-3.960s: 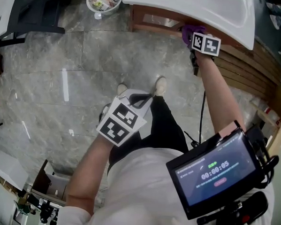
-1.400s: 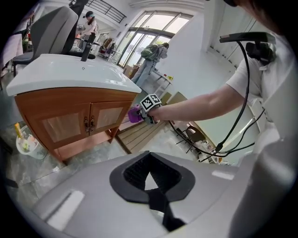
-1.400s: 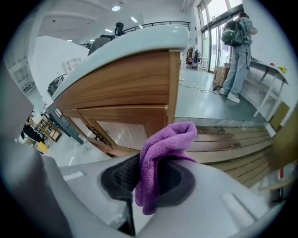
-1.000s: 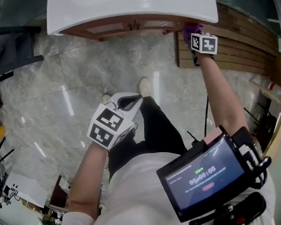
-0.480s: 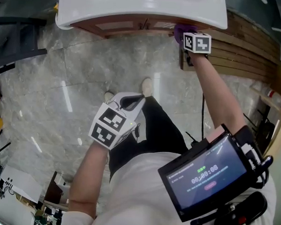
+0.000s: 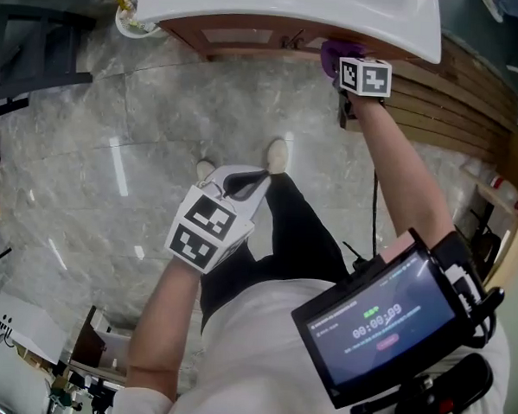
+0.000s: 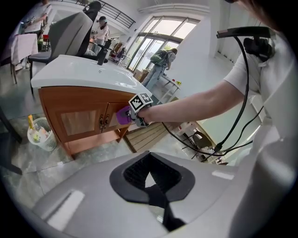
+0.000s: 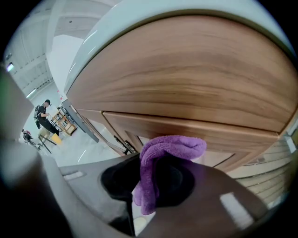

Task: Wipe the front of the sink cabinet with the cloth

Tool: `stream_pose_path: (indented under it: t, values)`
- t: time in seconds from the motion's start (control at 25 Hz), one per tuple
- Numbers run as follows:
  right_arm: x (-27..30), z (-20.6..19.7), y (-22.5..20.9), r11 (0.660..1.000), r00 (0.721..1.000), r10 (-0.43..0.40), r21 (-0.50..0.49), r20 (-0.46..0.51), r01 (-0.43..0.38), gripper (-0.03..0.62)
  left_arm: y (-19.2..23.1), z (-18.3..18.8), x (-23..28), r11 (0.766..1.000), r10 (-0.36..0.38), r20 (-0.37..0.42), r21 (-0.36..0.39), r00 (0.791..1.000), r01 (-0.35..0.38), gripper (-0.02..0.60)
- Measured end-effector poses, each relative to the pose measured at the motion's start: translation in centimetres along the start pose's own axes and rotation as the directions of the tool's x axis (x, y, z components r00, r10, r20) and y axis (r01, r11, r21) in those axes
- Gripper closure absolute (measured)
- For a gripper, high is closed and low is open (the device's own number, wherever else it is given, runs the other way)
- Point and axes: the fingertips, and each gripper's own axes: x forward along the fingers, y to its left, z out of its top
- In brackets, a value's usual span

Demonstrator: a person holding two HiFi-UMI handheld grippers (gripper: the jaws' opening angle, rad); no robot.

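Right now the wiping step looks under way. The right tool (image 8: 156, 186) is closed on a purple cloth (image 8: 160, 155). The bunched cloth sits against the wooden front of the sink cabinet (image 8: 186, 79), high up near its right end, just under the edge of the white sink top (image 6: 295, 9). It is just past the little door handles (image 7: 102, 122).

Most of the front looks like it has yet to be wiped. I think the next move is to push the cloth flat on the wood and slide it across the doors, then go lower.

The right arm (image 6: 400, 166) reaches straight out to the cabinet. The left arm is bent and held low, above the grey floor (image 6: 89, 150). The left tool (image 7: 151, 179) has its jaws pressed together with nothing in them.
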Motion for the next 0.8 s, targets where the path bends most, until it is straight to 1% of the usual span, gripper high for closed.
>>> stream_pose_path:
  t: [0.36,0.8]
  values:
    - [2.1,1.2,6.1,0.999,1.000,0.019,-0.047,-0.025,-0.020,0.522,2.2,-2.4,-3.7,0.999,0.015,0.028,-0.034,0.999,-0.014,0.577]
    - [4.1,2.3,12.9,0.994,0.999,0.034,-0.103,-0.041,-0.038,0.522,4.9,-5.3,-8.3,0.996,0.063,0.061,-0.069,0.996,-0.059,0.577]
